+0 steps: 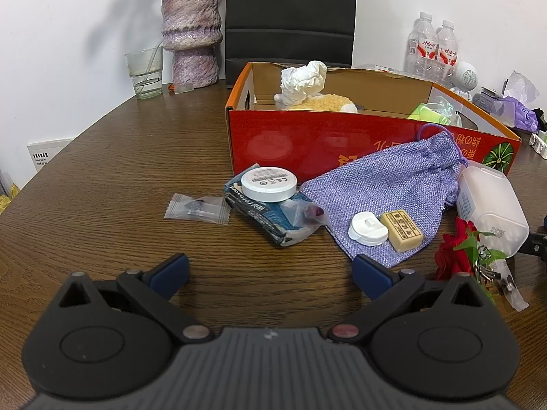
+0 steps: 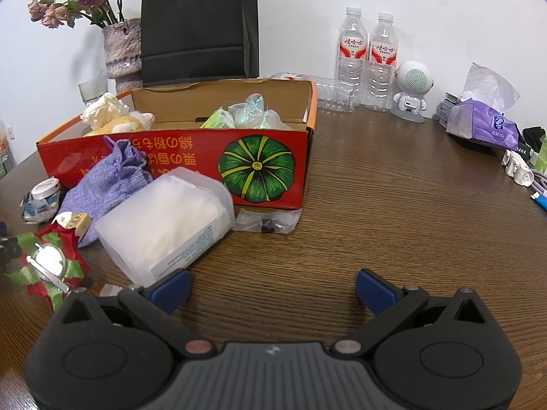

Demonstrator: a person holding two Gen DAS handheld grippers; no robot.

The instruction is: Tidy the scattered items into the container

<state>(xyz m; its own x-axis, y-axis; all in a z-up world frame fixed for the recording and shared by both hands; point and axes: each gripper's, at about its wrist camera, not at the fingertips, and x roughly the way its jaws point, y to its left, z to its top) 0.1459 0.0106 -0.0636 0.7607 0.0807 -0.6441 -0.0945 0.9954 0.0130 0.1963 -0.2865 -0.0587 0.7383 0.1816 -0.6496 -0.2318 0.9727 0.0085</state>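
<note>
Both grippers, left gripper (image 1: 270,270) and right gripper (image 2: 272,285), are hovering spread and empty over the tabletop (image 2: 393,205). Red box (image 1: 307,143) is partly filled; purple pouch (image 1: 386,188), white jar (image 2: 164,218) and round white tin (image 1: 269,183) are lying just in front of it. Likely between picks; next move calls for closing on one.

Pouch (image 1: 386,188) and tub (image 2: 164,218) lie before box (image 1: 307,143).

Two water bottles (image 2: 367,58), robot-shaped speaker (image 2: 412,90), vase (image 1: 191,34), tissue pack (image 2: 482,124).
</note>
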